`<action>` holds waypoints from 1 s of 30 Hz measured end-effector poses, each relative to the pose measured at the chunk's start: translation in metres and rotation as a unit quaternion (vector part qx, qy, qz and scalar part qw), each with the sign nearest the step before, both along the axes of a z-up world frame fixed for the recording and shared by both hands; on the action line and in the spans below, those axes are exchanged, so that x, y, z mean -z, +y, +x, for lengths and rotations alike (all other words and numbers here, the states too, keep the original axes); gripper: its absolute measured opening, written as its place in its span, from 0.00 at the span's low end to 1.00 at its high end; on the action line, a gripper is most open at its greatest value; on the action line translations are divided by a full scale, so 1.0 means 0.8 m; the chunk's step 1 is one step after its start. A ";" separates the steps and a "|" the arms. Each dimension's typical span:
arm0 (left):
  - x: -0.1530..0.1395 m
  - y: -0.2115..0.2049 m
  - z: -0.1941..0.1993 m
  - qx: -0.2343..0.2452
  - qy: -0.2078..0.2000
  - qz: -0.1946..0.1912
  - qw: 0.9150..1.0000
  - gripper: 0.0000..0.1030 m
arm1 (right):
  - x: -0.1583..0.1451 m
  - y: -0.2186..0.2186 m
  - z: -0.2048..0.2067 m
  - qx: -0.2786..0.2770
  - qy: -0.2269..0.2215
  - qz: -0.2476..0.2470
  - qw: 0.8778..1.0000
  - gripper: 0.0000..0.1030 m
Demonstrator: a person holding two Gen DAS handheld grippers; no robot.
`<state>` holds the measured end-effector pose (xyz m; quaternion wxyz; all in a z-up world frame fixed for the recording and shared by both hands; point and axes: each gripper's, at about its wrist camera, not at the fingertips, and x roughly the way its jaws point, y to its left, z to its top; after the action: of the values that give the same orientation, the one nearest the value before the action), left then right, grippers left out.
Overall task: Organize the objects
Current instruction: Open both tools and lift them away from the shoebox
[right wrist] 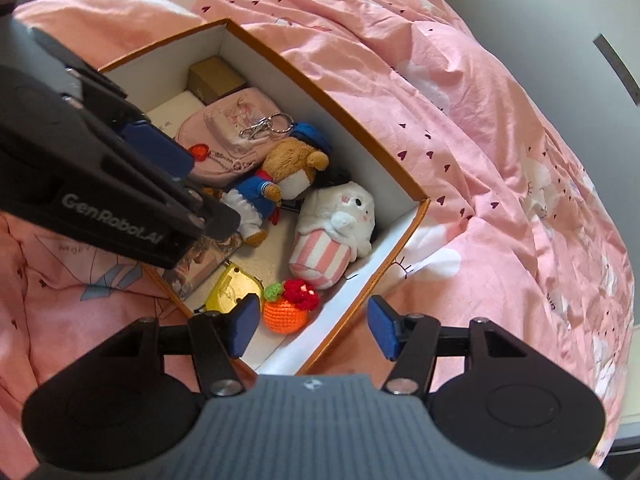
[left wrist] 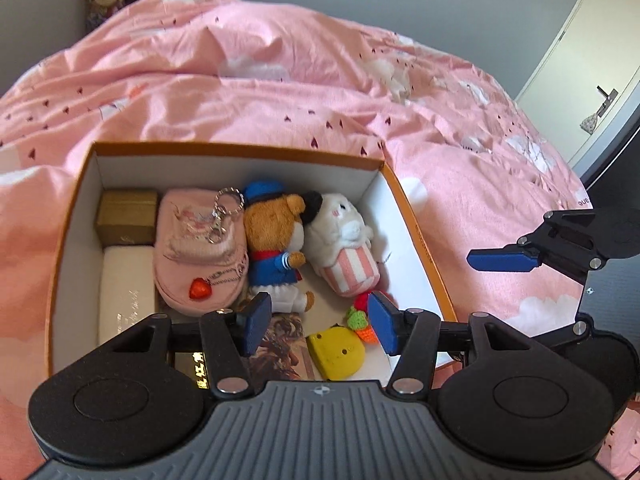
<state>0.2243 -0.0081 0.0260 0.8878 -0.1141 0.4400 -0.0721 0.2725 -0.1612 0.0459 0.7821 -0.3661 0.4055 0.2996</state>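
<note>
- The orange-rimmed cardboard box [left wrist: 416, 216] rests on the bed's pink duvet [left wrist: 248, 92] and holds the toys.
- The left claw [left wrist: 318, 326] hangs wide and empty over the box; the right claw [right wrist: 312, 328] is equally wide, astride the box's near corner.
- The white plush hamster in a striped cup [right wrist: 332, 236] looks light and squashy; its striped base offers the firmest hold.
- The orange crocheted fruit [right wrist: 284, 312] seems soft and tiny, likely to slip.

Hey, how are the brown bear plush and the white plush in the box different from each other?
The brown bear plush has tan fur, a blue cap and a blue sailor-style jacket; the white plush is white-furred, with a black patch at its head. The white plush sits in a pink-and-white striped cup shape; the bear's white legs show instead. Both lie side by side, touching, inside the orange-rimmed box.
</note>
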 end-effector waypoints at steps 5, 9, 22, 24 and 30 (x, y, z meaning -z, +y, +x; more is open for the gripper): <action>-0.035 0.015 -0.038 -0.031 -0.079 0.031 0.996 0.69 | -0.020 -0.014 -0.004 0.069 -0.011 0.081 0.994 0.71; -0.055 0.024 -0.061 -0.062 -0.130 0.054 0.988 0.76 | -0.039 -0.025 -0.014 0.115 -0.024 0.174 0.978 0.84; -0.056 0.027 -0.113 -0.109 -0.199 0.173 0.959 0.88 | -0.034 -0.034 -0.079 0.207 -0.121 0.316 0.918 0.94; -0.048 0.032 -0.119 -0.124 -0.200 0.169 0.957 0.88 | -0.027 -0.034 -0.086 0.222 -0.125 0.321 0.912 0.94; -0.023 0.046 -0.125 -0.142 -0.181 0.152 0.961 0.89 | -0.008 -0.035 -0.102 0.250 -0.118 0.339 0.899 0.94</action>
<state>0.1241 0.0287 0.0441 0.9605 -0.0239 0.2573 0.1030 0.1911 -0.1896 0.0524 0.9501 0.0020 0.2624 0.1687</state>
